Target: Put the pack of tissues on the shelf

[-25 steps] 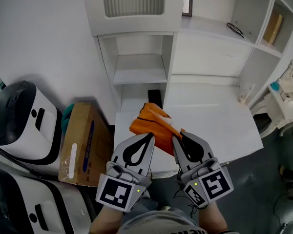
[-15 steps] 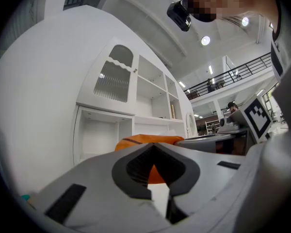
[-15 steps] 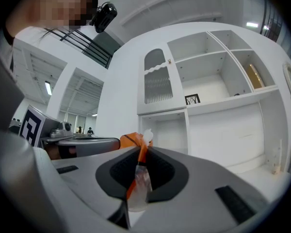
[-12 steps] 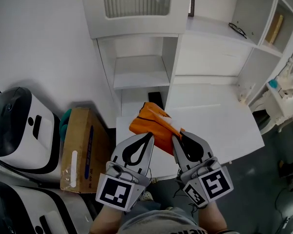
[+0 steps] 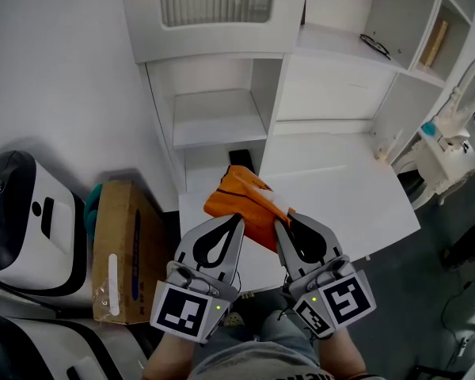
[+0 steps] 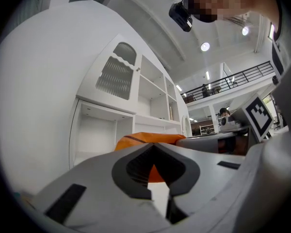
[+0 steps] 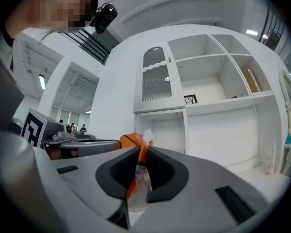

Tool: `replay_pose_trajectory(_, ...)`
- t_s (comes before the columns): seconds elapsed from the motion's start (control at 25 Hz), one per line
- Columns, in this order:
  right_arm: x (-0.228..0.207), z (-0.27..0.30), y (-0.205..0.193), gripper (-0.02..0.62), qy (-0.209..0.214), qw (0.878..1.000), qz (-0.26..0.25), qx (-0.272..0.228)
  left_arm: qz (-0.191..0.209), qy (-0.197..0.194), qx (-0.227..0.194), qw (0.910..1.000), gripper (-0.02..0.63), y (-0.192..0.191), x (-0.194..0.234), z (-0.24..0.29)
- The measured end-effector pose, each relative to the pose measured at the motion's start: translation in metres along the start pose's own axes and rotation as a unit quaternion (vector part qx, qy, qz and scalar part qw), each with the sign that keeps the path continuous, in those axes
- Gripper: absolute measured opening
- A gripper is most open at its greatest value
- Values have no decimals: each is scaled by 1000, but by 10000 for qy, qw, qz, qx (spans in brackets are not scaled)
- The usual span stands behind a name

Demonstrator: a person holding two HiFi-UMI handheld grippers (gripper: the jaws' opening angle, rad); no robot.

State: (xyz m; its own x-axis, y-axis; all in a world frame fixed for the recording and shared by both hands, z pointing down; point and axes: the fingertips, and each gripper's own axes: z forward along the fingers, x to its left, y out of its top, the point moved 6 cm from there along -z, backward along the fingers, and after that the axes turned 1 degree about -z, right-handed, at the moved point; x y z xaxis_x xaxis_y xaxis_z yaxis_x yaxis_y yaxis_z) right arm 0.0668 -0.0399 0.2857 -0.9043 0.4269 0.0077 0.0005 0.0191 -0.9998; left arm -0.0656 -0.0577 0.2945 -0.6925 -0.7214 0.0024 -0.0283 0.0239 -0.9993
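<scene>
The orange pack of tissues hangs in the air over the near edge of the white table. My right gripper is shut on the pack's orange and clear plastic end flap, which stands up between its jaws. My left gripper sits close at the pack's left with its tips together; in the left gripper view the pack lies just beyond its jaws, not visibly between them. The white cabinet's open shelf is straight ahead, past the pack.
A small black thing lies in the low compartment under the shelf. A cardboard box and a white machine stand on the floor at the left. Glasses rest on the cabinet's upper right ledge.
Both grippers and the pack keep the same pose. The view has shifted: cabinet, table and box have drifted a little to the left.
</scene>
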Motion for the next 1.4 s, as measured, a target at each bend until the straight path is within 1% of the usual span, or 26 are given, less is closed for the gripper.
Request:
replay_pose_trajectory(0.12, 0, 0, -1, 41, -47, 10000, -22, 26, -33, -36, -27, 10000, 40, -2, 2, 2)
replay_pose_trajectory(0.28, -3, 1, -2, 41, -47, 10000, -51, 27, 69, -2, -286, 9996, 40, 0, 4, 5)
replay_pose_trajectory(0.44, -6, 5, -2, 41, 30, 10000, -51, -4, -29, 53, -33, 10000, 40, -4, 4, 6)
replay_pose_trajectory(0.88, -34, 25, 2, 41, 428, 9990, -87, -11, 11, 427, -17, 9991, 40, 1, 7, 32)
replay_pose_trajectory(1.08, -53, 36, 6, 41, 654, 9978, -69, -51, 94, 668, -125, 9976, 40, 5, 6, 49)
replay_pose_trajectory(1.24, -68, 45, 6, 41, 869, 9962, -44, -80, 74, 882, 13, 9961, 40, 3, 5, 60)
replay_pose_trajectory(1.4, -83, 53, 5, 41, 1062, 9943, 7, -110, 93, 1099, 33, 9939, 40, 3, 4, 73)
